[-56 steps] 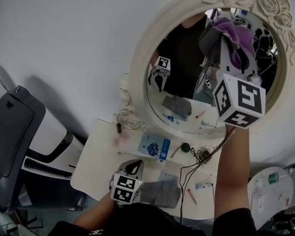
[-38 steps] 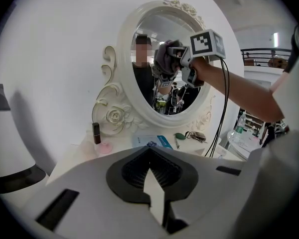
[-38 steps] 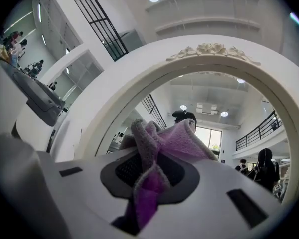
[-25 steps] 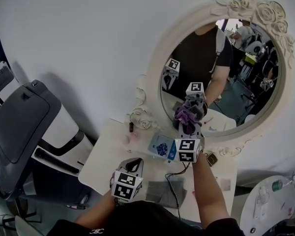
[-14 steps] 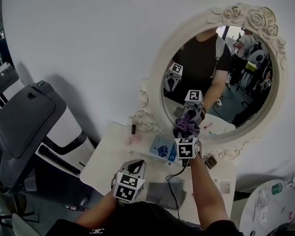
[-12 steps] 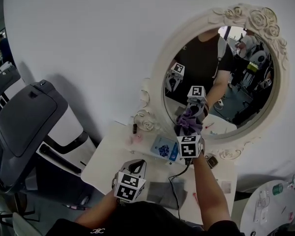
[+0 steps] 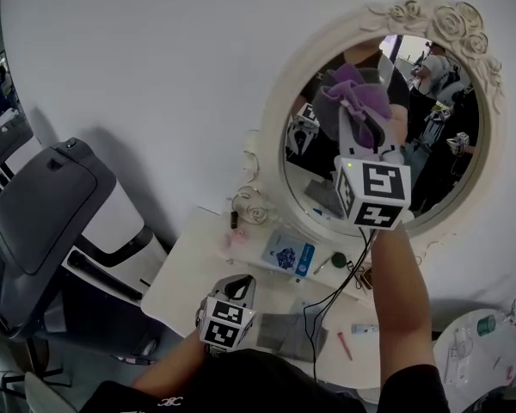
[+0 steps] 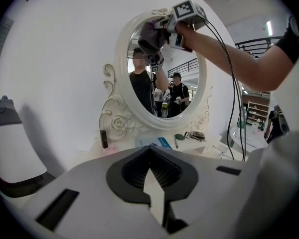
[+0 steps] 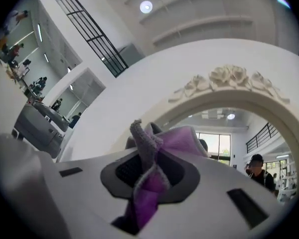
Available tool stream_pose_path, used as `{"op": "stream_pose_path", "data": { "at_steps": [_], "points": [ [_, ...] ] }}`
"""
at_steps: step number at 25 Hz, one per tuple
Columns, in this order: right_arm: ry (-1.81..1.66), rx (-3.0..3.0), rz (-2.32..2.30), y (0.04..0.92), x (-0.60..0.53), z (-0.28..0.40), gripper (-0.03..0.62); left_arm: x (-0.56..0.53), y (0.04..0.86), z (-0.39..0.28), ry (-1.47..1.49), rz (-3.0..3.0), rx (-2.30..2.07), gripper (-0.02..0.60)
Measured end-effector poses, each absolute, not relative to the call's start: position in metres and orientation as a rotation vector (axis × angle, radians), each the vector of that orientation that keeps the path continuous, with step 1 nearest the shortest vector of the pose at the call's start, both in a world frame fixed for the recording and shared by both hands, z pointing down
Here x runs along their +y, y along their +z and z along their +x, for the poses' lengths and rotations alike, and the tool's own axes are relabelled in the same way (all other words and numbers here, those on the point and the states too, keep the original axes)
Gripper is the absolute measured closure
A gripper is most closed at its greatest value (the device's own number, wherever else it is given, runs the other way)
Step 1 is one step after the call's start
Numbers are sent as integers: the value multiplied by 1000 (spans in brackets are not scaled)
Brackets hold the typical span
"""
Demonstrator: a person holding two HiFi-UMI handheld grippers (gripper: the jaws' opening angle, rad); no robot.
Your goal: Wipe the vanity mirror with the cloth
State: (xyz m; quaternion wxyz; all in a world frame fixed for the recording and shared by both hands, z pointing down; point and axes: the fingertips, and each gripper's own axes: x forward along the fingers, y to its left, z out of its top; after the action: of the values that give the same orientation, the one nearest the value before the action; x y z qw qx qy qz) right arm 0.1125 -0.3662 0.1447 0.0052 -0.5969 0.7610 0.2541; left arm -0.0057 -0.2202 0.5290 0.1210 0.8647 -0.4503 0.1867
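A purple cloth (image 7: 354, 93) is clamped btwn the closed jaws of the right gripper (image 7: 359, 114), which is held high at the upper left of the vanity mirror (image 7: 434, 157). The cloth is seen bunched against the glass just inside the carved cream frame (image 7: 273, 136); its reflection is met right at the fabric in the left gripper view. In the right gripper view the cloth (image 9: 162, 143) is shown folded up out of the jaws of the right gripper (image 9: 149, 171), w/ the mirror (image 9: 239, 128) arching just beyond.

The left gripper (image 7: 232, 295) is kept low at the near edge of the white table (image 7: 185, 274), well apart from the mirror. Its jaws are seen shut together w/ nothing btwn them at the left gripper (image 8: 154, 183), pointed toward the mirror (image 8: 177, 96) and the cloth (image 8: 152, 34) above.

On the table, a grey rag (image 7: 288, 334) is laid near the left gripper, a blue packet (image 7: 288, 255) lies farther back below the mirror, and a small dark bottle (image 7: 233, 219) is stood at the frame's lower left. A black cable (image 7: 327, 298) is trailed down from the right gripper across the tabletop.
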Motion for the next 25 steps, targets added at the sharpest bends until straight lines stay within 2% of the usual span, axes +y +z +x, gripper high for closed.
{"op": "stream_pose_path", "data": {
  "at_steps": [5, 10, 25],
  "points": [
    [885, 2261, -1932, 82, -384, 115, 537, -229, 527, -17, 530, 2503, -1351, 580],
    [1050, 2218, -2048, 108, -407, 107, 537, -238, 531, -28, 526, 2479, -1373, 580],
    [1029, 2349, -1980, 168, -420, 66, 537, -243, 545, -3, 576, 2501, -1259, 580]
  ]
}}
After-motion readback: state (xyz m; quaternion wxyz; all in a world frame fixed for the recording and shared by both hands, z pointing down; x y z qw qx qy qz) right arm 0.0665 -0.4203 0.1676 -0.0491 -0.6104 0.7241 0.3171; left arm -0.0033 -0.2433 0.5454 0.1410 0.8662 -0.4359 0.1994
